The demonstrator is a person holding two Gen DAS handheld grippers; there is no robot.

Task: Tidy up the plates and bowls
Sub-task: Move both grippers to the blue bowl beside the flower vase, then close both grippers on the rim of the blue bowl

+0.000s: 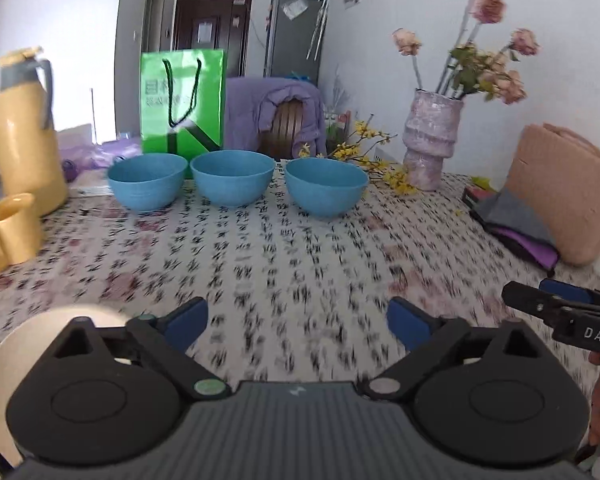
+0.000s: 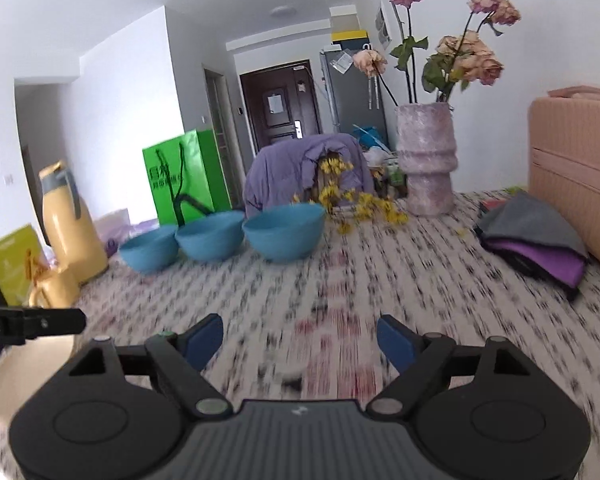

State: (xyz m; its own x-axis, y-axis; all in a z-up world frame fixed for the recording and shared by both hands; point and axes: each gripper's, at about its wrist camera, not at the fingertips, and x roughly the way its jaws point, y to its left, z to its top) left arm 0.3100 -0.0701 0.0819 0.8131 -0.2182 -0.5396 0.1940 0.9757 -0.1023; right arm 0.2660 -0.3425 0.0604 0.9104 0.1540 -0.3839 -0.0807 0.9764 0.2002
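Ahead of both spread, empty grippers, left gripper (image 1: 298, 322) and right gripper (image 2: 300, 340), three blue bowls (image 1: 232, 178) stand in a row, well apart from the fingers; they look light, rigid and smooth, best pinched across a rim.

bowls (image 1: 232, 178) in row, vase (image 1: 430, 140) right

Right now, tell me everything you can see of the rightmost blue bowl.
The rightmost blue bowl is a plain, matte, deep round bowl, plastic or ceramic by its look. It stands upright on the patterned tablecloth, apart from the middle blue bowl, with yellow flower sprigs close behind. What I see of its inside looks empty. Neither tool touches it.
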